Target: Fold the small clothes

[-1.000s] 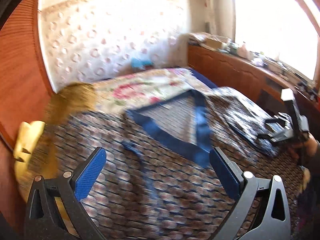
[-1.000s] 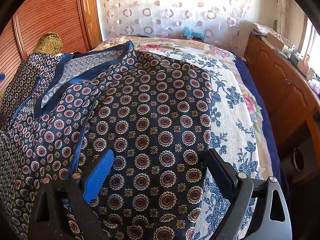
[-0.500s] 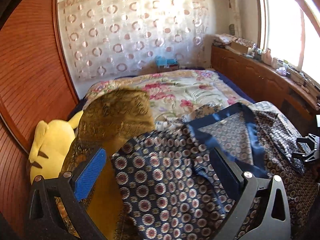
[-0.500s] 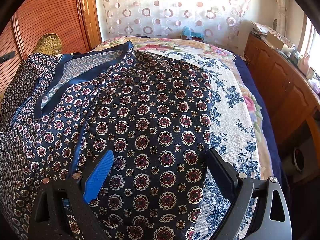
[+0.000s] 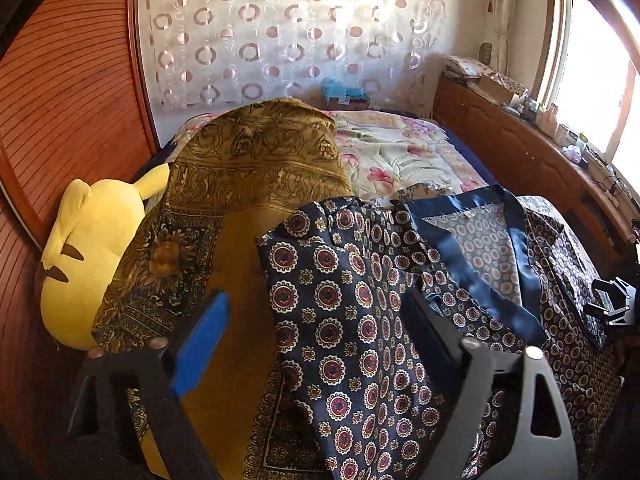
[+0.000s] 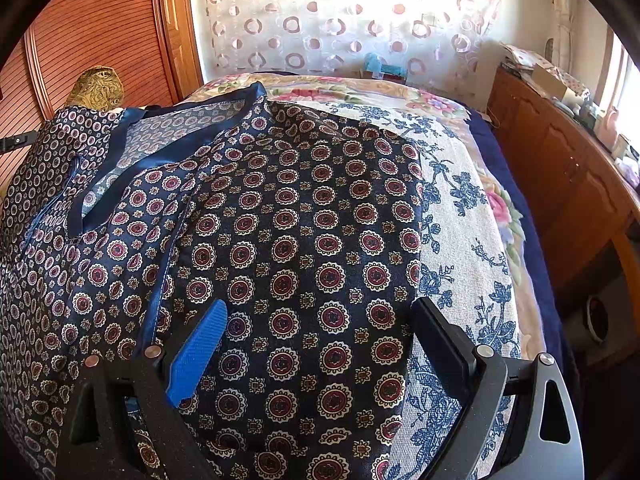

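Observation:
A navy satin top [image 5: 360, 248] with red-and-cream medallions and a plain blue neckline trim [image 5: 460, 248] lies spread on the bed. My left gripper [image 5: 314, 300] hovers over the top's left sleeve. Its jaws are closing; the sleeve's edge lies between them and the pads do not press on it. My right gripper [image 6: 320, 308] stands open above the right half of the top [image 6: 300, 200], with cloth under the gap and nothing gripped. The right gripper also shows at the right edge of the left wrist view [image 5: 616, 304].
A yellow plush toy [image 5: 88, 256] and a gold patterned cloth [image 5: 256, 160] sit left of the top, against a wooden panel wall [image 5: 60, 100]. Under the top lie a white cloth with blue flowers [image 6: 460, 240] and a floral bedspread [image 5: 400, 152]. A wooden cabinet [image 6: 568, 168] runs along the right.
The left gripper has swung left from the neckline to the sleeve beside the plush toy and gold cloth, and its jaws have narrowed. The right gripper has stayed still.

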Tool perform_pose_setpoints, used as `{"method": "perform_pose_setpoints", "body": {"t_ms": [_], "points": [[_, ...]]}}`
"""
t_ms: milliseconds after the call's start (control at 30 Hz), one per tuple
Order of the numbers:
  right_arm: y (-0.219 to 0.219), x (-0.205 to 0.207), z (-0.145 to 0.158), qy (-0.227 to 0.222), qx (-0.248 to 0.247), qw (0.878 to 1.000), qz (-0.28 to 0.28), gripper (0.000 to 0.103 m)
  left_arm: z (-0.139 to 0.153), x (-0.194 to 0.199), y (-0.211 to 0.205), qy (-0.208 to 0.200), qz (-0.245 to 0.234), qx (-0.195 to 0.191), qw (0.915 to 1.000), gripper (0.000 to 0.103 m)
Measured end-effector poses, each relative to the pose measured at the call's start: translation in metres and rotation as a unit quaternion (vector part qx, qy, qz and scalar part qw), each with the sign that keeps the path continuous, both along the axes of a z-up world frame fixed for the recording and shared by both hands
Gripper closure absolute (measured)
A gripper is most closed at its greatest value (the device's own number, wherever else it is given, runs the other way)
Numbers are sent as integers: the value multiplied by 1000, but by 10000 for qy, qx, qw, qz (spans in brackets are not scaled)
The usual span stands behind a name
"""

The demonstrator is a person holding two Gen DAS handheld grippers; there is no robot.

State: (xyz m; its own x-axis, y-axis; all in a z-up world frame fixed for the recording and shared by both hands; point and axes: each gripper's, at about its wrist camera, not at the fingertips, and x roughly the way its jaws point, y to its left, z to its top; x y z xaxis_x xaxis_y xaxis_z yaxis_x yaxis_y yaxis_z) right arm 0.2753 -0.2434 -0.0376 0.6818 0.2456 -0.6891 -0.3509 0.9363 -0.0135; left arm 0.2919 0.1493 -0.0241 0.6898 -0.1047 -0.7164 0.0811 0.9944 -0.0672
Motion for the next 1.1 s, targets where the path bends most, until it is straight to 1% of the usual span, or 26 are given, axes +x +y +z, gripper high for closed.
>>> {"method": "perform_pose_setpoints", "body": {"t_ms": [100,133,300,500,533,600,667,700,733,800,933,1100], "points": [[0,0,0,-1,-1,10000,1,9,-1,2,-1,57,53,80,9999,31],[0,0,0,-2,-1,10000,1,9,0,4,0,77,66,98,9999,33],[0,0,0,-4,-2,10000,6,9,-4,10,5,213,173,79,9996,33],[-1,-1,1,5,3,10000,22,9,-5,11,8,193,123,9,9997,33],[-2,-1,2,39,29,10000,48,9,-5,11,8,190,96,5,9998,35],[-7,-1,6,83,227,9996,140,10,-3,11,6,167,-12,-53,9998,40],[-15,0,13,15,536,9982,249,11,-1,11,6,162,-26,-74,9998,44],[-18,2,17,-34,581,9981,220,11,0,11,5,140,-18,-79,9999,48],[-21,5,20,-57,573,9982,157,11,1,11,5,134,-28,-97,9999,51],[-26,14,25,-61,542,9985,80,11,3,12,4,136,-16,-111,9998,52],[-33,38,29,56,440,9990,-93,13,2,15,6,193,165,119,9996,52],[-34,64,27,224,446,9985,-233,14,2,14,15,150,247,7,9996,52]]}}
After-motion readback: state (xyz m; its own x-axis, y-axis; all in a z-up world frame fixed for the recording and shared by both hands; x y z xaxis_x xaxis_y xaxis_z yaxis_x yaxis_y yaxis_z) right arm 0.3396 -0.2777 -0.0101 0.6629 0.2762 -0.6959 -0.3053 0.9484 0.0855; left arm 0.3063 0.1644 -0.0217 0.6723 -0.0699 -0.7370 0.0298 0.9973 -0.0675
